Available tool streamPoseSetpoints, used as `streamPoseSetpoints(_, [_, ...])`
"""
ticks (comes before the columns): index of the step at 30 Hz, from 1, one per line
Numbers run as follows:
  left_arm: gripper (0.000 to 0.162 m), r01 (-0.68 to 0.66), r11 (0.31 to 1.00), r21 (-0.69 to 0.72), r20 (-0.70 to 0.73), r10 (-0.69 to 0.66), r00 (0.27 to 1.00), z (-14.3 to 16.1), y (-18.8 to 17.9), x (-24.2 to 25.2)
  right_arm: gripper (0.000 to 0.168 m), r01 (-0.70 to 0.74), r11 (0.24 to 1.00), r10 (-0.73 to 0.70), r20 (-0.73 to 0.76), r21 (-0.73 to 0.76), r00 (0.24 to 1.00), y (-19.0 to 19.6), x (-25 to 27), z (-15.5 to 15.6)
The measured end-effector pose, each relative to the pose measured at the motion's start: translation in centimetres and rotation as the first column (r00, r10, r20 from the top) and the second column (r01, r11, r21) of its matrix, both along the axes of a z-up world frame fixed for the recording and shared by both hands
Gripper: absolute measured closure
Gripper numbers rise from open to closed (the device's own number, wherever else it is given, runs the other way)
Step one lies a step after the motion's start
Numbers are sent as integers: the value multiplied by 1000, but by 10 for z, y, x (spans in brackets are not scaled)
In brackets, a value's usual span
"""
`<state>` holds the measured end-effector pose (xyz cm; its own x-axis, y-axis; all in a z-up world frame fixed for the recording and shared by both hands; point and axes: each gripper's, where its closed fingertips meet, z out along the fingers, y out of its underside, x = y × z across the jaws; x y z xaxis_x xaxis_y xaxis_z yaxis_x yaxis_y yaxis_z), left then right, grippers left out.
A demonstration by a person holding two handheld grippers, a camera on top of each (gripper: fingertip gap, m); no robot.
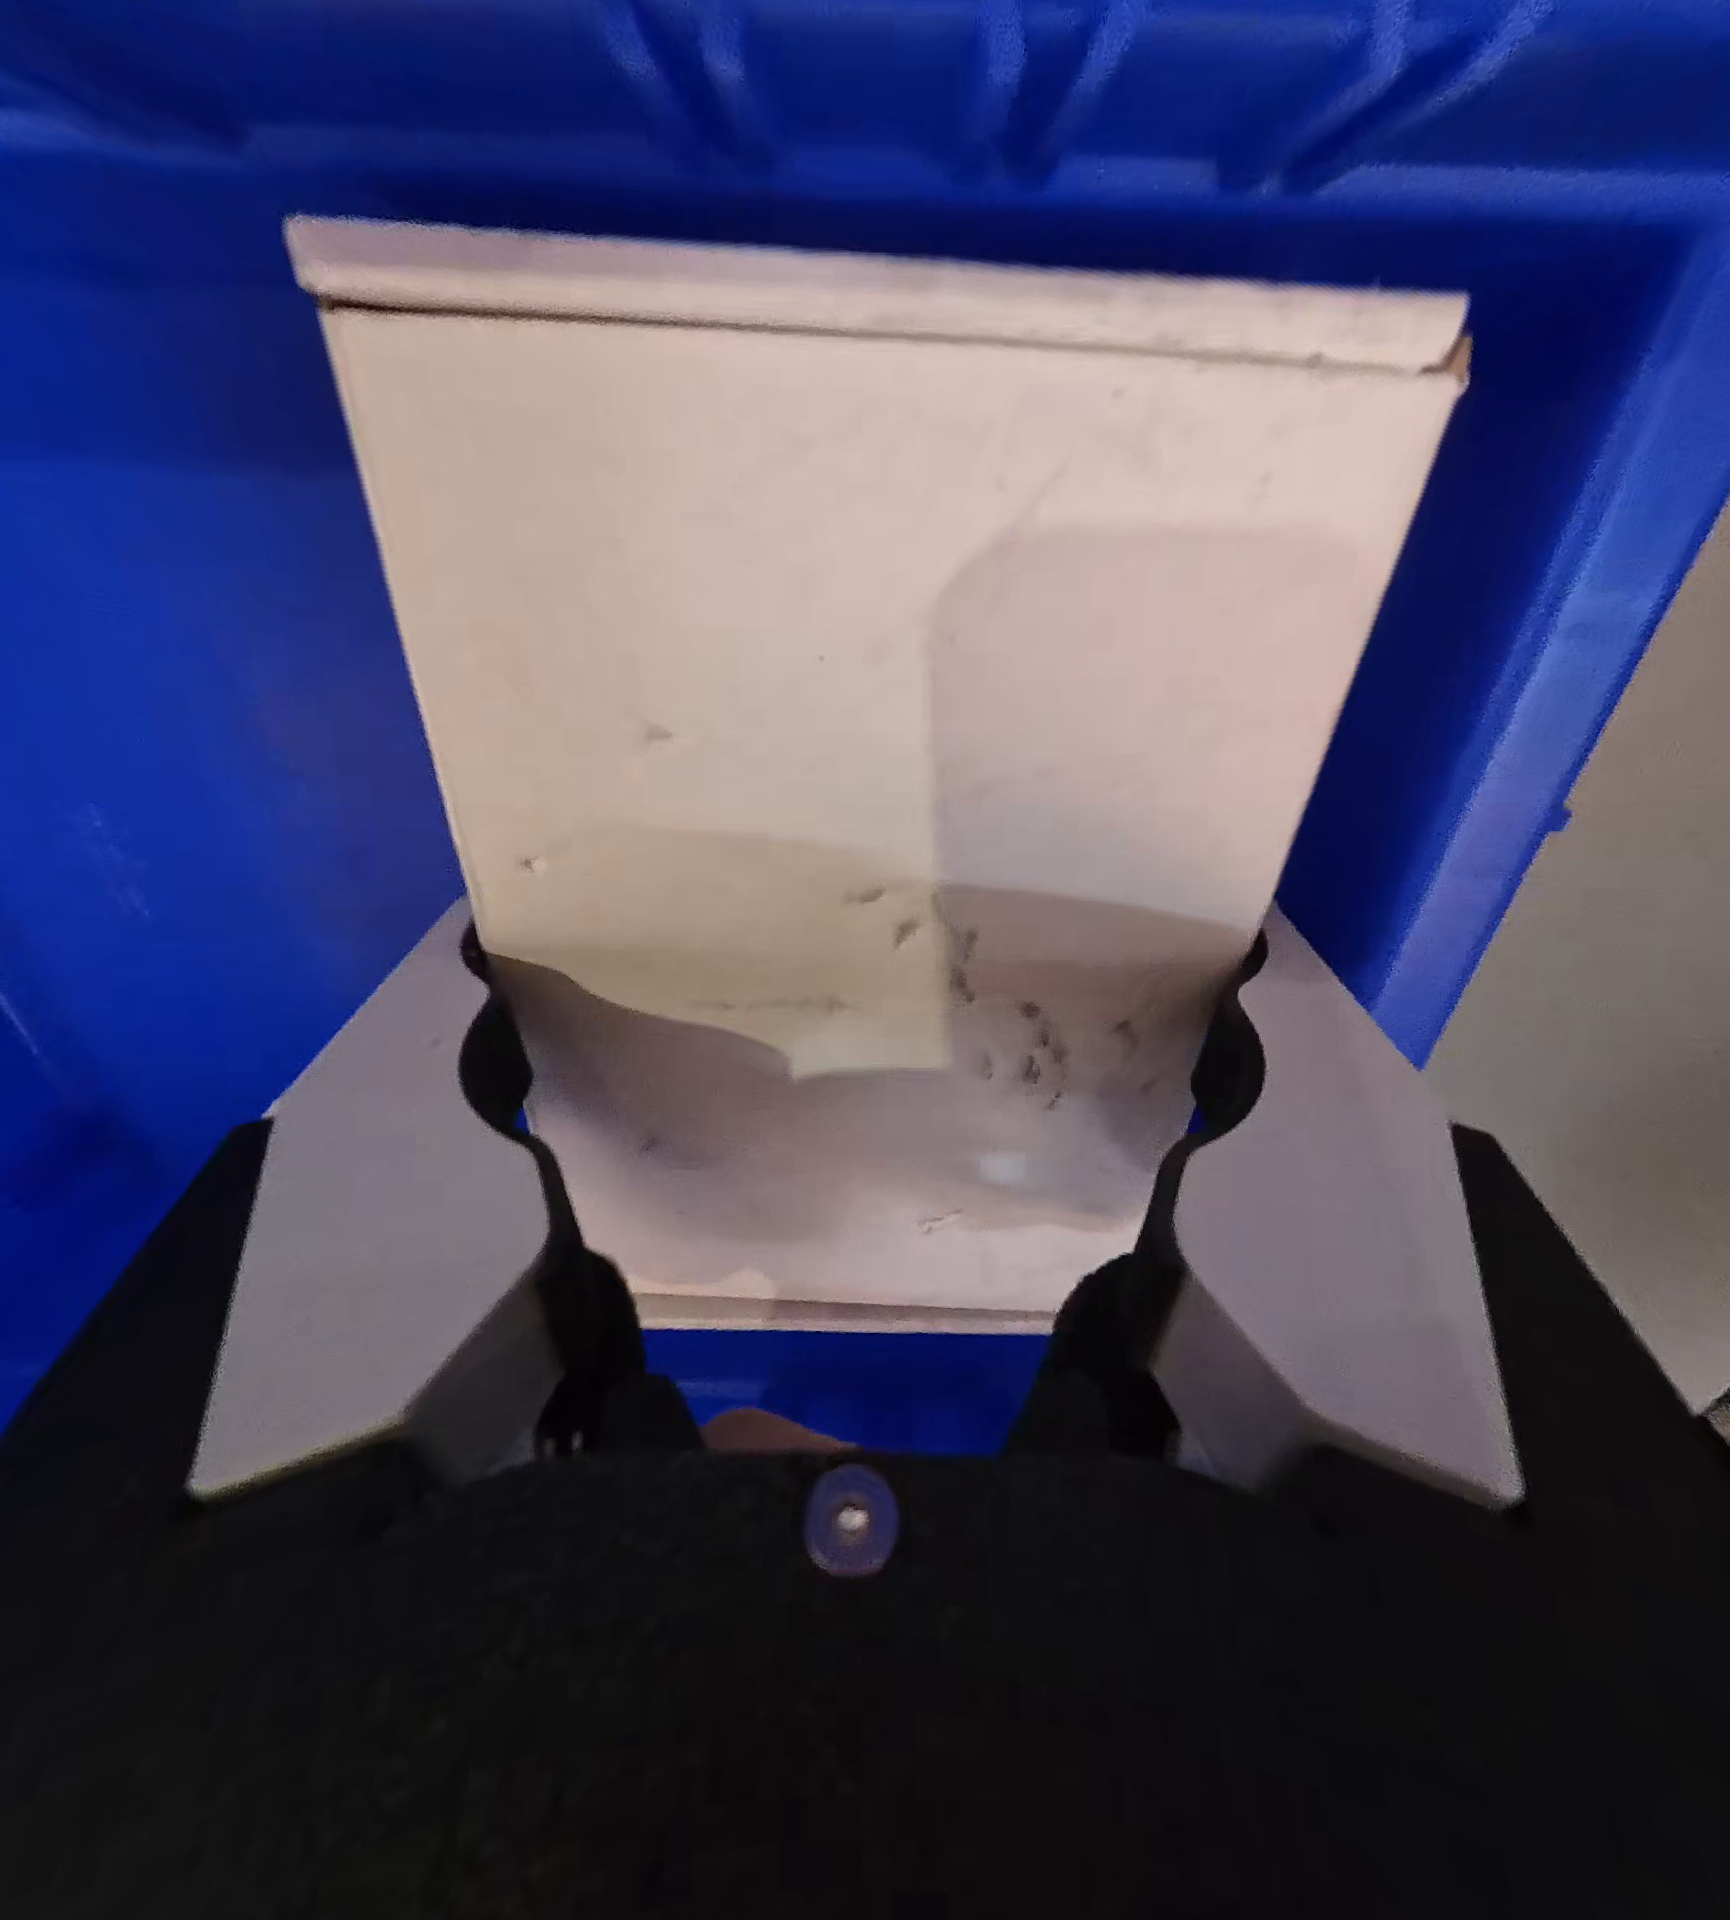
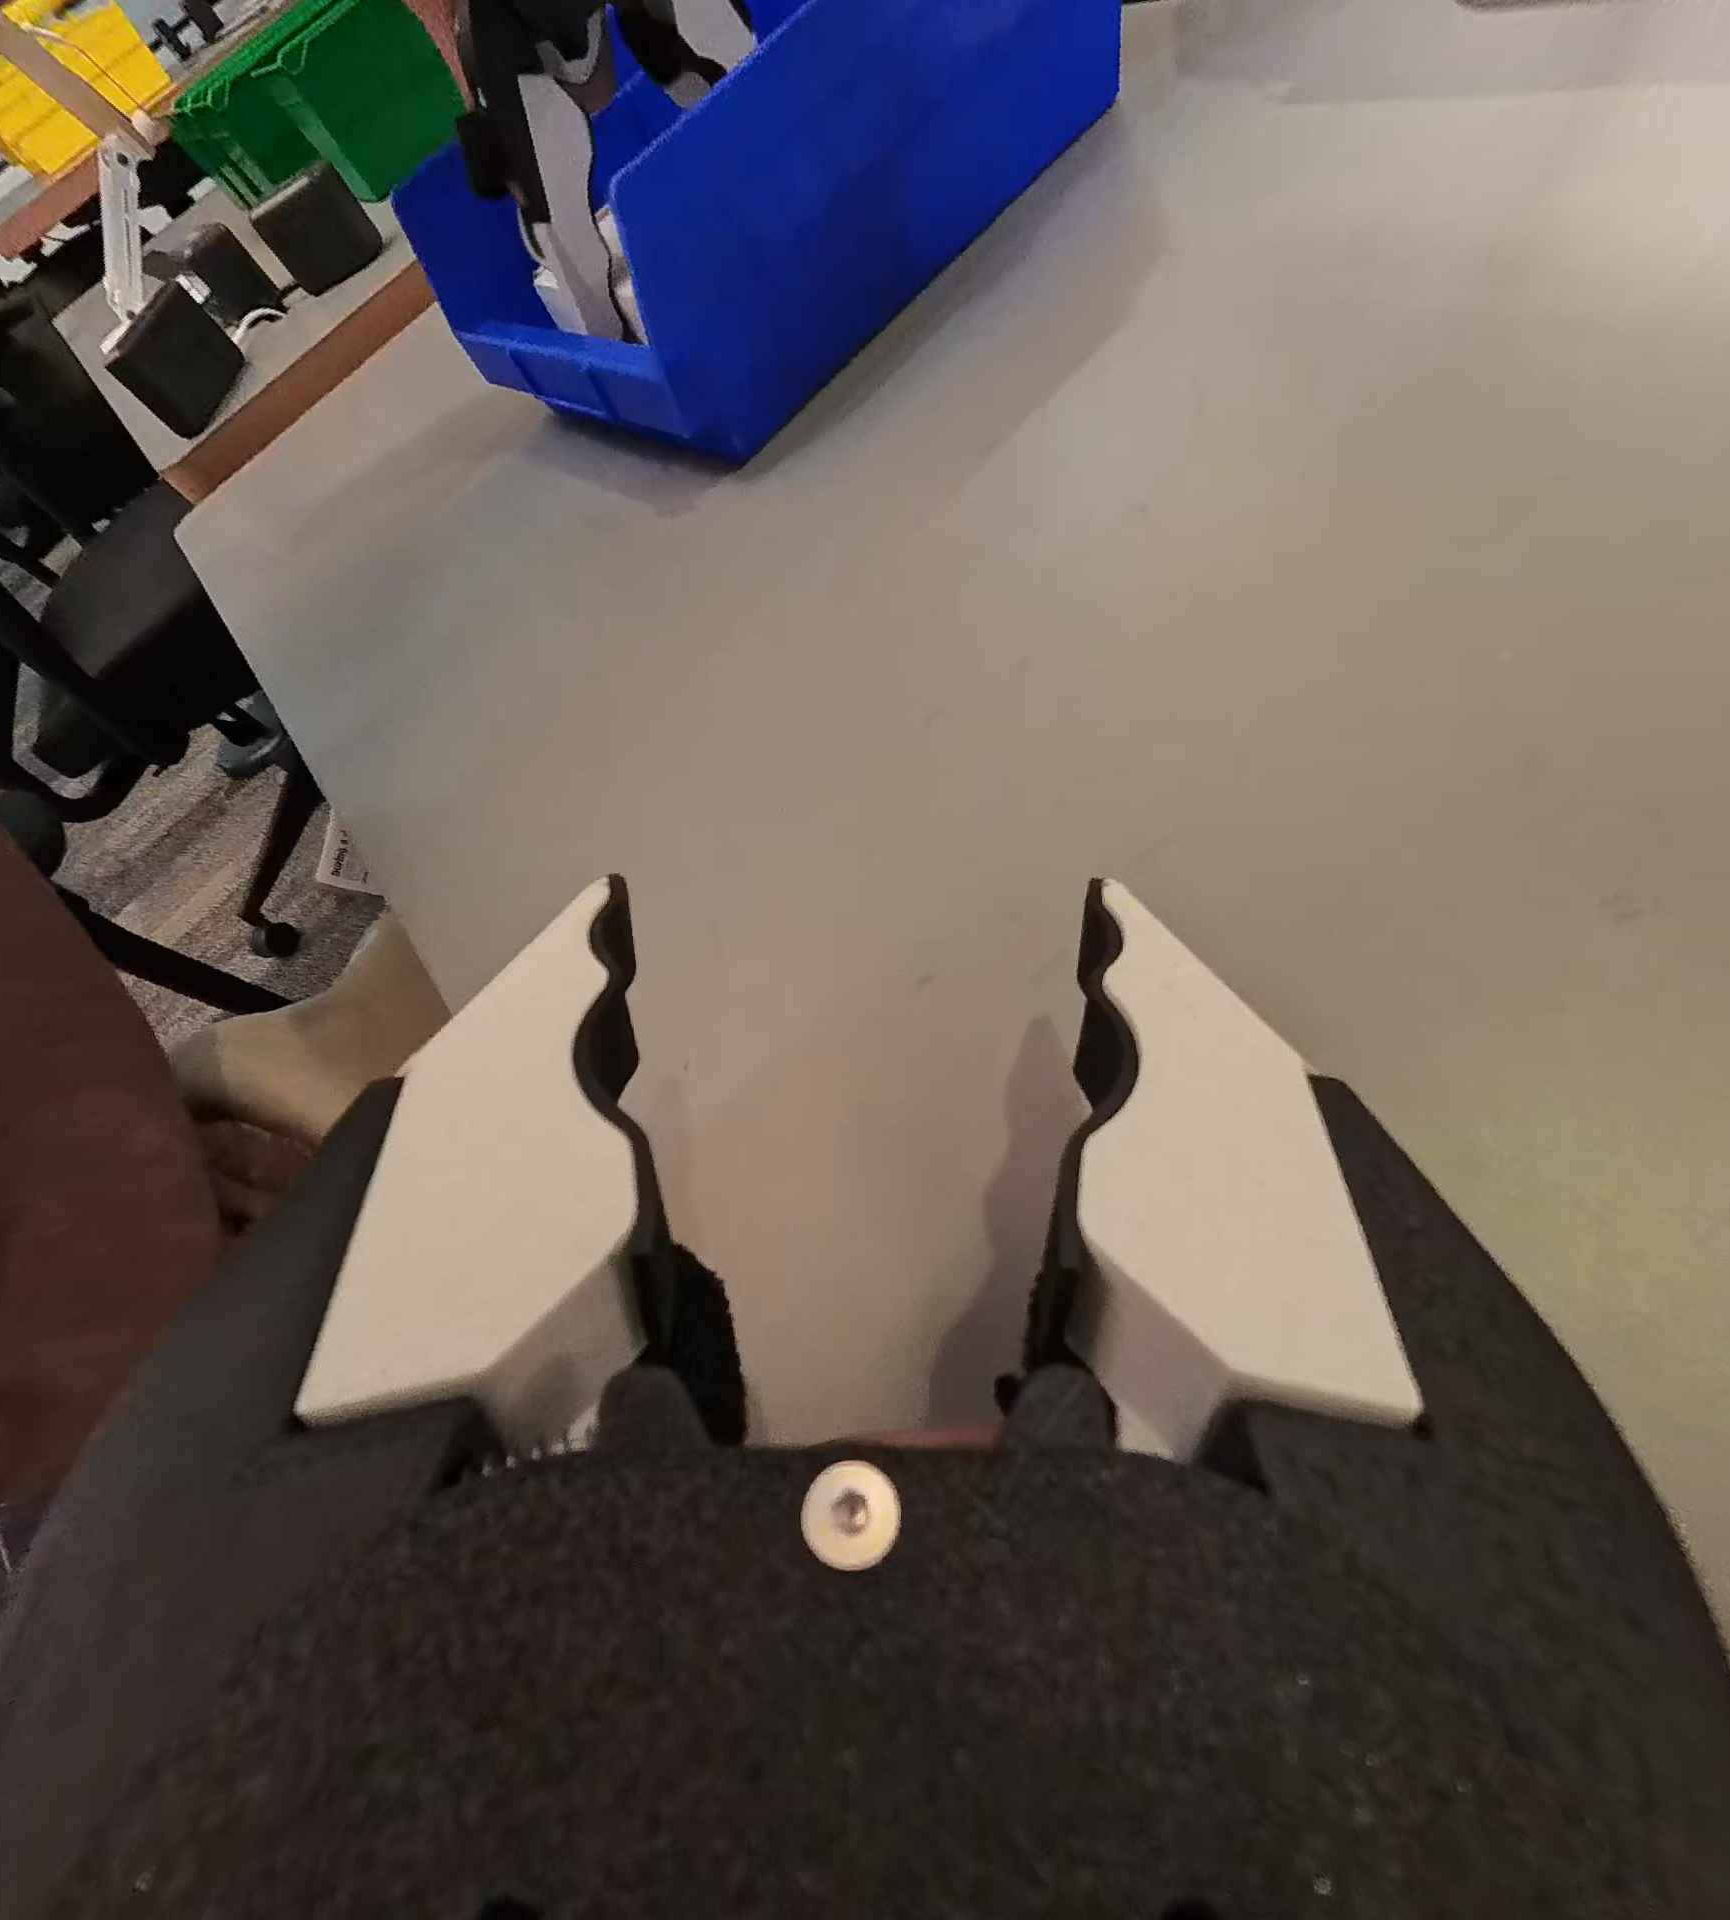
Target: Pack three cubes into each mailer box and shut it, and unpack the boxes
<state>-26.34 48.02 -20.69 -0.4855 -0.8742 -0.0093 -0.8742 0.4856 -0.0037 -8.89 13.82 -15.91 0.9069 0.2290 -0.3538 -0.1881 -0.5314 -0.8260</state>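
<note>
A: Left wrist view — what's the left hand-held gripper (image 1: pixel 866 1029) got?

B: A flat white cardboard mailer box (image 1: pixel 840 665), clamped by both side edges inside the blue plastic bin (image 1: pixel 113 623). I'd lift straight up, keeping it level so no corner catches the wall.

A: Right wrist view?

B: The right hand-held gripper (image 2: pixel 856 904) is spread wide, holding nothing — over the bare grey bench (image 2: pixel 1256 520), well short of the bin.

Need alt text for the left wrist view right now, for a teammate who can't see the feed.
The left gripper is clamped on a closed white mailer box, holding it inside a blue bin. The box's top shows scuffs and shadow; a strip of grey table shows at right.
</note>
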Motion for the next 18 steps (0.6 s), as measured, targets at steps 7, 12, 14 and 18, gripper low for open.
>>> streamPoseSetpoints(7, [34,3,995,95,-11,-2,1000,13,16,-5,83,-23,1000,24,-54,17,998,4,-4,7])
streamPoseSetpoints(12, [34,-26,993,112,50,20,999,58,6,-2,88,-84,994,84,5,70,996,2,-12,13])
streamPoseSetpoints(14, [34,-27,993,119,69,18,997,84,-2,-1,87,-119,988,112,73,100,991,4,-12,14])
streamPoseSetpoints(18, [34,-6,997,75,138,-5,990,145,-37,16,88,-129,961,55,288,246,956,27,4,32])
